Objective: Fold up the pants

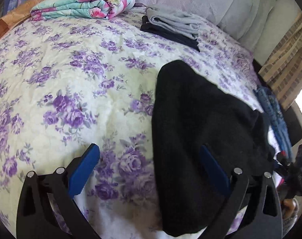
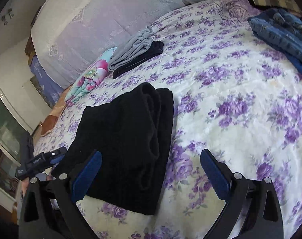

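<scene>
Black pants (image 1: pixel 200 129) lie folded into a thick rectangle on the floral bedspread (image 1: pixel 71 79); in the right wrist view the black pants (image 2: pixel 127 139) sit at lower centre-left. My left gripper (image 1: pixel 149 159) is open, its right finger over the pants' near edge, its left finger over bare bedspread. My right gripper (image 2: pixel 151 165) is open as well, its left finger above the pants' near side, nothing between the pads. The other gripper's body (image 2: pixel 39 163) shows at the left.
A folded grey garment on a dark one (image 1: pixel 170 27) lies at the back of the bed (image 2: pixel 230 99). A rolled floral quilt (image 1: pixel 85 4) sits far left. Blue jeans (image 2: pixel 282 35) lie at the right edge. A padded headboard (image 2: pixel 91 25) stands behind.
</scene>
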Demonstrator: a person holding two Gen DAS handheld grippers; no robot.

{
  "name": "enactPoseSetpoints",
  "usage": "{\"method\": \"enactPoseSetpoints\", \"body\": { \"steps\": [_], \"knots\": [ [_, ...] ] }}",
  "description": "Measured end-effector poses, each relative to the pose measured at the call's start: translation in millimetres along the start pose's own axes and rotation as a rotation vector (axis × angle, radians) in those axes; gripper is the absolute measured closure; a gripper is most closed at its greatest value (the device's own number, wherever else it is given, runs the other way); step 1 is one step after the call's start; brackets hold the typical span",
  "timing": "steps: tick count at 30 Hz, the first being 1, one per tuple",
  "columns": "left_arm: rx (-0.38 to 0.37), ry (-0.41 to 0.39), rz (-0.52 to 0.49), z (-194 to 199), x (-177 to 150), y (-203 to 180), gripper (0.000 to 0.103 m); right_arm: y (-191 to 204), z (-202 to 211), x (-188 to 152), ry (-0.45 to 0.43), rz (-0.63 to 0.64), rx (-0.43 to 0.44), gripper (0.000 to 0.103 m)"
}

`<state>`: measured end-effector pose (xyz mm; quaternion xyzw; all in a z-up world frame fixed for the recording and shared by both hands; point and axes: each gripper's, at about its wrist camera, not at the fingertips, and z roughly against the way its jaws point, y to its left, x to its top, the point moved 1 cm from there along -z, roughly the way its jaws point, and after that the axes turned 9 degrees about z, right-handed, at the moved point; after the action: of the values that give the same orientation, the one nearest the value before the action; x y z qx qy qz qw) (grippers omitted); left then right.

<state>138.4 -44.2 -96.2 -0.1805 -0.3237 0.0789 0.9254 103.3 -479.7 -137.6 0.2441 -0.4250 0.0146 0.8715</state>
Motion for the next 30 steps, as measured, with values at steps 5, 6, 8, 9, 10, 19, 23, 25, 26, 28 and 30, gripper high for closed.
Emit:
{"method": "enactPoseSetpoints", "body": {
  "steps": [5,6,8,9,10,19,23,25,26,28,30],
  "knots": [
    [0.071,-0.058,-0.060,-2,-15,-17,0.005,5,-4,-2,-0.024,0.002,0.015,0.004],
    [0.074,-0.063,-0.057,-1,-16,-18,0.005,7,-5,-2,-0.027,0.008,0.014,0.004],
    [0.070,-0.064,-0.047,-1,-16,-17,0.005,8,-4,-4,-0.027,0.013,0.014,0.004],
    [0.066,-0.062,-0.043,0,-16,-16,0.005,9,-4,-3,-0.026,0.009,0.020,0.004],
    [0.065,-0.063,-0.043,0,-16,-16,0.005,9,-5,-3,-0.025,0.003,0.028,0.003],
    [0.044,-0.084,-0.077,7,-23,-27,0.005,15,-17,4,0.017,-0.042,0.092,0.003],
    [0.046,-0.088,-0.089,9,-25,-30,0.005,19,-21,5,0.033,-0.039,0.101,0.003],
    [0.036,-0.081,-0.087,10,-26,-29,0.005,22,-21,5,0.042,-0.035,0.114,0.003],
    [0.034,-0.080,-0.086,10,-26,-29,0.005,22,-22,5,0.046,-0.034,0.117,0.003],
    [0.034,-0.080,-0.089,10,-27,-30,0.005,22,-23,5,0.050,-0.030,0.116,0.003],
    [0.035,-0.076,-0.090,9,-27,-30,0.005,21,-24,4,0.055,-0.023,0.114,0.003]
  ]
}}
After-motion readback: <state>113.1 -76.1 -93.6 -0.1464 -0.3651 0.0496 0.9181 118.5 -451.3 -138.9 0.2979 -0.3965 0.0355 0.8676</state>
